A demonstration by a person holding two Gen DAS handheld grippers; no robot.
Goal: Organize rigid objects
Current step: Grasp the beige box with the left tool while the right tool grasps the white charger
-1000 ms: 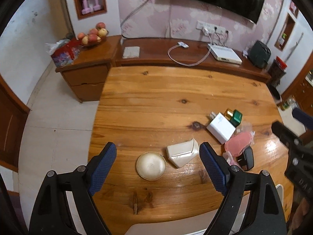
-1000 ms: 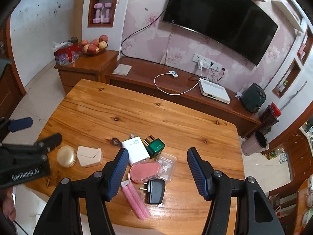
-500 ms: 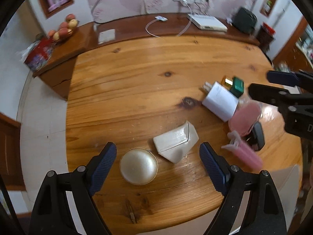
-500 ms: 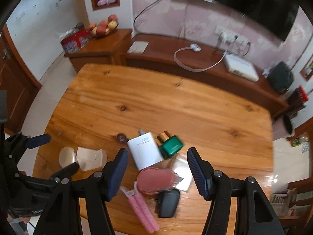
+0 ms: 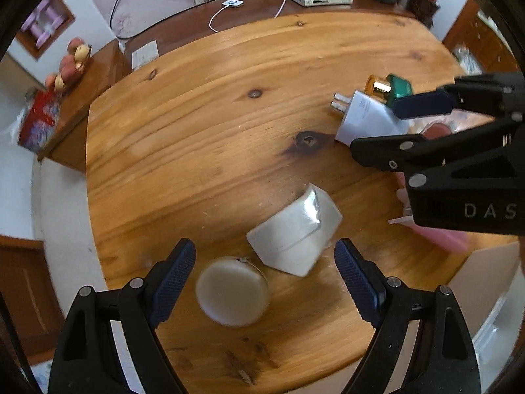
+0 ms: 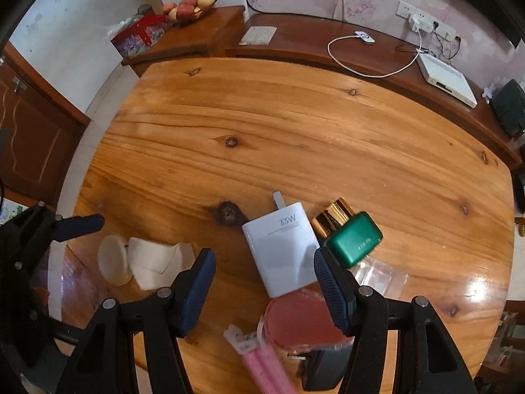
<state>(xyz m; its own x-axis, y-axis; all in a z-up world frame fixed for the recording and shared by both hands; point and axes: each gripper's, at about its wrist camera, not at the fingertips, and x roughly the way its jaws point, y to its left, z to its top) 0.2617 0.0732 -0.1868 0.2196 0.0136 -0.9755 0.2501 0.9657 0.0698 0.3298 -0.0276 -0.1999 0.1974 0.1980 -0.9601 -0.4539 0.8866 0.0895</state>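
Wood, a varnished table (image 6: 295, 124), filled more of both views than a second before: both grippers had dropped toward it and tipped to look almost straight down. The left gripper (image 5: 264, 272) had its jaws wide apart with nothing held; the round cream compact (image 5: 231, 290) lay between them on the table, and the off-white wedge-shaped case (image 5: 295, 234), touching the compact, sat just past it, toward the right-hand finger. The right gripper (image 6: 264, 292) had come lower over the other cluster, jaws roughly half apart and empty, the near end of the white charger (image 6: 282, 249) between its fingertips. Just right of the charger lay the green bottle with gold cap (image 6: 351, 233); nearer the camera, the pink round item (image 6: 302, 318), the pink tube (image 6: 262, 361) and a black plug (image 6: 325, 367), partly hidden. Nothing on the table appeared to have shifted. Judged: sorting proper had not begun; each hand looked to be lining up a first pick, the left on the compact, the right on the charger.
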